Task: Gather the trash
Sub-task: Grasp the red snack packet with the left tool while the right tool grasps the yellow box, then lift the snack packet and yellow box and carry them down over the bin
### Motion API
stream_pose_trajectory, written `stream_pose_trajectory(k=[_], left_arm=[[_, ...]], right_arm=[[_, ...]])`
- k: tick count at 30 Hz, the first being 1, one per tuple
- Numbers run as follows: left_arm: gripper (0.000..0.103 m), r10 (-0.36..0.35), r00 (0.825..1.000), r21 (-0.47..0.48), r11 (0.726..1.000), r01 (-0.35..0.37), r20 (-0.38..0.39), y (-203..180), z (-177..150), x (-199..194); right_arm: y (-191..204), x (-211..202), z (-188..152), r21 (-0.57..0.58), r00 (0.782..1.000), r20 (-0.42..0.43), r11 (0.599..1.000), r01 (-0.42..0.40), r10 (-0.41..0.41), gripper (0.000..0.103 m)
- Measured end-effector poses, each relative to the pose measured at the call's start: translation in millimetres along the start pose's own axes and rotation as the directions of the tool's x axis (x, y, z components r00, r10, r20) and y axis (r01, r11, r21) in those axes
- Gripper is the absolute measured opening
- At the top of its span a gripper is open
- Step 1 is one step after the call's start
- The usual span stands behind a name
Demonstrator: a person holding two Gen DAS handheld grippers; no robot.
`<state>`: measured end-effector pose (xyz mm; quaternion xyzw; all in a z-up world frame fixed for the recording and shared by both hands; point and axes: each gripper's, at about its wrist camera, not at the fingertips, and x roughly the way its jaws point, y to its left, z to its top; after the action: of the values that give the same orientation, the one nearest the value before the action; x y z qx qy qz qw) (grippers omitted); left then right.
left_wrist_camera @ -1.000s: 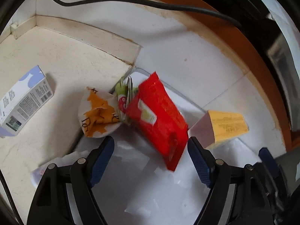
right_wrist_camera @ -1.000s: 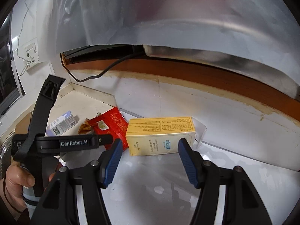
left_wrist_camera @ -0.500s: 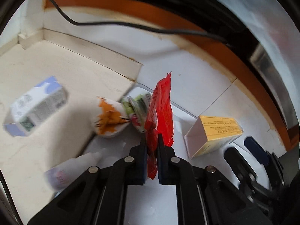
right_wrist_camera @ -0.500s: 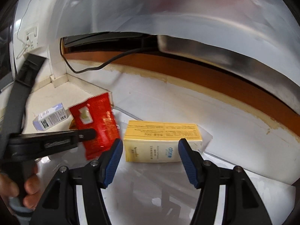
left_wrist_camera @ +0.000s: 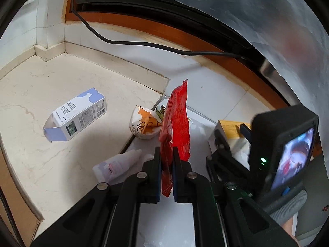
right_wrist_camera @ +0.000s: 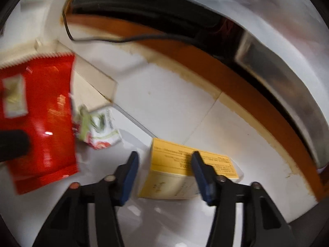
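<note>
Left tool (left_wrist_camera: 166,171) pinches the red wrapper (left_wrist_camera: 177,123); right tool (right_wrist_camera: 163,173) gapes astride the yellow box (right_wrist_camera: 185,173), print unreadable.

The red wrapper (left_wrist_camera: 176,121) is glossy, crinkled foil-like plastic with a serrated edge. The yellow box (right_wrist_camera: 185,175) and the white-and-lilac box (left_wrist_camera: 77,114) look like matt cardboard. The crumpled orange-printed wrapper (left_wrist_camera: 144,123) looks like paper. The small bottle (left_wrist_camera: 117,164) is smooth white plastic. The floor (left_wrist_camera: 51,86) is polished cream stone with faint veins. The grippers' black frames look like matt plastic, with blue pads (right_wrist_camera: 128,177).
</note>
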<state>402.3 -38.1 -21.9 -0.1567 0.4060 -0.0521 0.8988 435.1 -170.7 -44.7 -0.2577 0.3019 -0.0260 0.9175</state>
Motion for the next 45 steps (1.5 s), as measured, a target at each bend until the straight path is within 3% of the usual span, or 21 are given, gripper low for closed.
stream_pose_trajectory(k=[6, 10, 17, 22, 24, 27, 28, 30, 35, 45], left_arm=[[0.006, -0.014, 1.000, 0.016, 1.000, 0.015, -0.011, 1.0, -10.0, -4.7], [0.006, -0.029, 0.999, 0.017, 0.999, 0.030, -0.020, 2.5, -16.2, -13.0], [0.006, -0.064, 0.998, 0.046, 0.997, 0.065, -0.027, -2.7, -29.0, -29.8], [0.006, -0.068, 0.997, 0.072, 0.995, 0.070, -0.027, -9.1, -35.2, -36.1], [0.006, -0.076, 0.997, 0.078, 0.994, 0.078, -0.027, -10.5, -36.9, -39.9], [0.006, -0.080, 0.997, 0.096, 0.992, 0.082, -0.020, -11.7, -38.9, -48.7], [0.006, -0.082, 0.996, 0.102, 0.991, 0.084, -0.018, -11.7, -40.1, -52.6], [0.006, -0.086, 0.996, 0.111, 0.990, 0.087, -0.015, -11.2, -43.3, -61.2], [0.006, -0.109, 0.994, 0.119, 0.987, 0.112, -0.026, -3.5, -61.0, -90.5], [0.006, -0.146, 0.988, 0.146, 0.978, 0.152, -0.049, 20.2, -141.6, -169.5]], right_arm=[[-18.3, -4.1, -9.9, 0.049, 0.997, -0.046, 0.996, 0.068, -0.066, 0.038], [-45.9, -12.6, -19.4, 0.145, 0.991, -0.096, 0.984, 0.101, -0.088, 0.036], [-102.1, -41.3, -57.5, 0.388, 0.990, -0.140, 0.920, 0.056, -0.002, 0.036], [-126.2, -36.5, -84.4, 0.466, 0.984, -0.176, 0.883, 0.056, 0.031, 0.035], [-134.7, -28.6, -92.7, 0.527, 0.980, -0.164, 0.850, -0.009, 0.112, 0.021], [-147.8, -34.1, -103.6, 0.567, 0.982, -0.111, 0.821, -0.064, 0.153, 0.011], [-151.7, -38.0, -107.2, 0.574, 0.981, -0.095, 0.814, -0.086, 0.171, 0.001], [-156.0, -49.9, -111.7, 0.593, 0.975, -0.042, 0.791, -0.153, 0.220, 0.001], [-151.7, -92.7, -118.6, 0.570, 0.957, 0.059, 0.777, -0.267, 0.286, 0.001], [-95.5, -224.1, -153.8, 0.444, 0.861, 0.202, 0.740, -0.505, 0.467, 0.001]])
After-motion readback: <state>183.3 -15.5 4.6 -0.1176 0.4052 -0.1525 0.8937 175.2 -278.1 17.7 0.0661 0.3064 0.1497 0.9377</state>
